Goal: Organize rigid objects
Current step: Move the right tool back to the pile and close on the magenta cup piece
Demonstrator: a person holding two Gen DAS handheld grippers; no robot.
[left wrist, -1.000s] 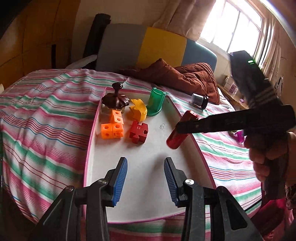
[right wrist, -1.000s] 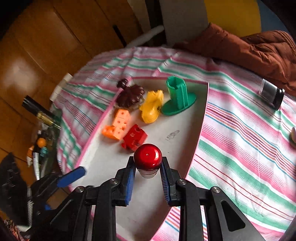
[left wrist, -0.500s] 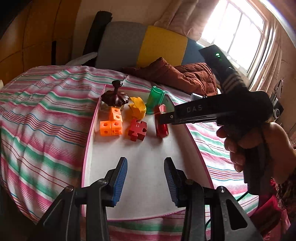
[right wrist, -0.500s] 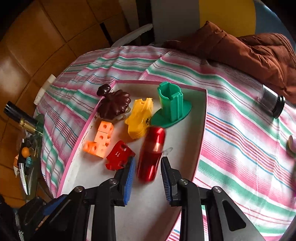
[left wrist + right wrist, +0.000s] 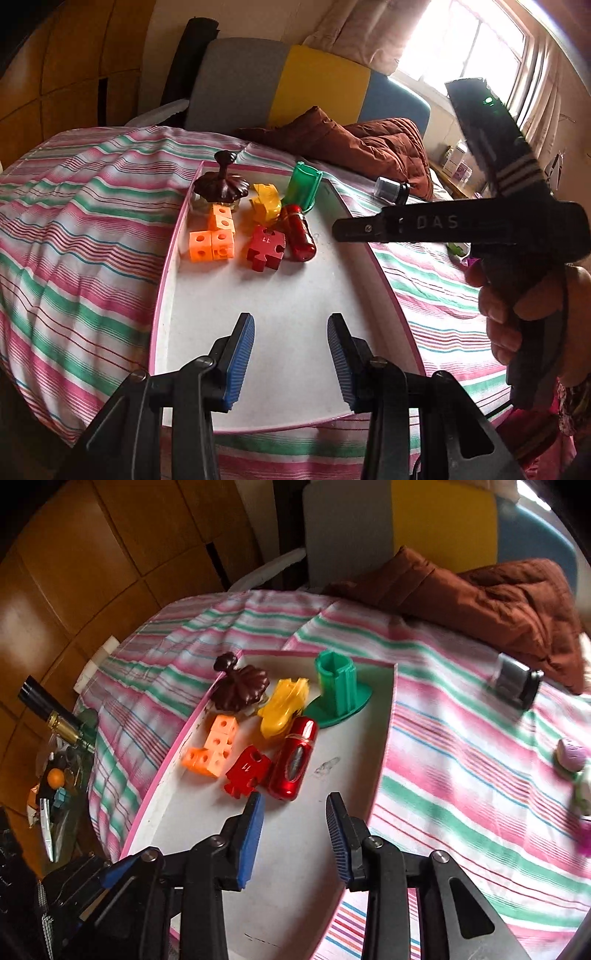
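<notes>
1. Toys sit bunched at the far end of a white tray (image 5: 280,317) with a pink rim, which lies on a striped bedspread (image 5: 85,221)
2. The red capsule (image 5: 293,762) lies flat on the tray, touching the red puzzle piece (image 5: 246,771) on one side, with the yellow piece (image 5: 284,705) and green holder (image 5: 338,688) just beyond it
3. The right gripper (image 5: 293,812) hangs just short of the capsule; its jaws have just been opening and nothing is between them
4. The left gripper (image 5: 291,334) hovers over the near, bare end of the tray, jaws parted about halfway and gripping nothing
5. Orange cubes (image 5: 212,242) and a dark brown lid (image 5: 221,184) sit by the tray's left rim
</notes>
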